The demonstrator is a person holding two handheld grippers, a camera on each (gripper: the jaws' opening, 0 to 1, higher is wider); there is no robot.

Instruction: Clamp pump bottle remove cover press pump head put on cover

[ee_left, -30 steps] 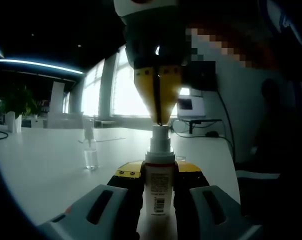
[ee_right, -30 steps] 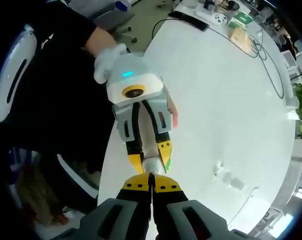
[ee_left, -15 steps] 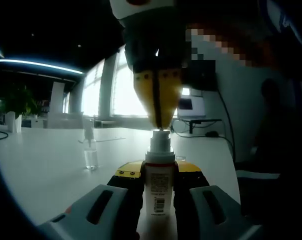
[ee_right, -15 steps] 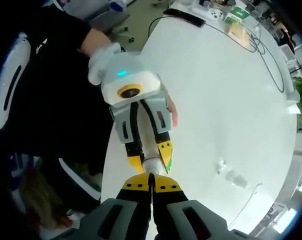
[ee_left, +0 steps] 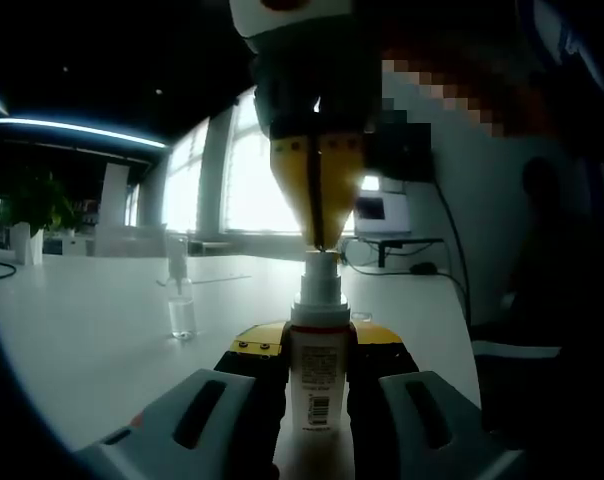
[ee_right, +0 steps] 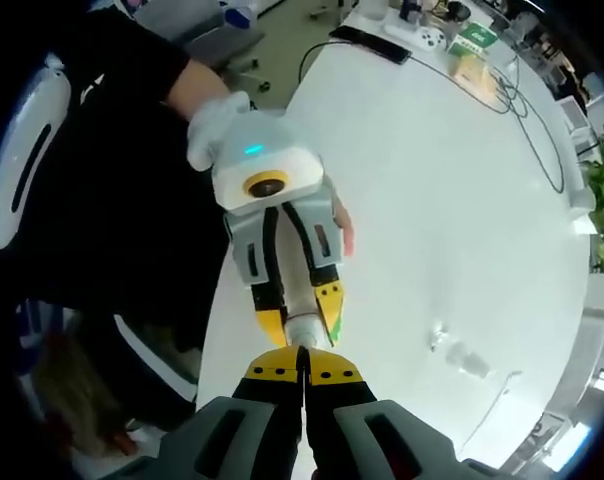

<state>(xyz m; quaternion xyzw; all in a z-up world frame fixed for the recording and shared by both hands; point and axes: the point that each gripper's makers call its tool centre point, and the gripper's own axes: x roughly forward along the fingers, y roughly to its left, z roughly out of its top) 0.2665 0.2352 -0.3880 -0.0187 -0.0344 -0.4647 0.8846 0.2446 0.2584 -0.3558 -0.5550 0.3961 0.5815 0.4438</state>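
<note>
Left gripper view shows the left gripper point(ee_left: 320, 375) squeezing the pump bottle point(ee_left: 319, 375) on the table point(ee_left: 92, 340), while the right gripper point(ee_left: 319, 240), pinched closed, touches the pump head point(ee_left: 320, 264) from above; I think pressing down comes next.

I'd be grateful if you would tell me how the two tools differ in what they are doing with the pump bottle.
The left tool is clamped around the pump bottle, while the right tool holds nothing.
The left tool lies level at the bottle's sides; the right tool points down, its shut tips at the pump head.
Both have yellow tips.
</note>
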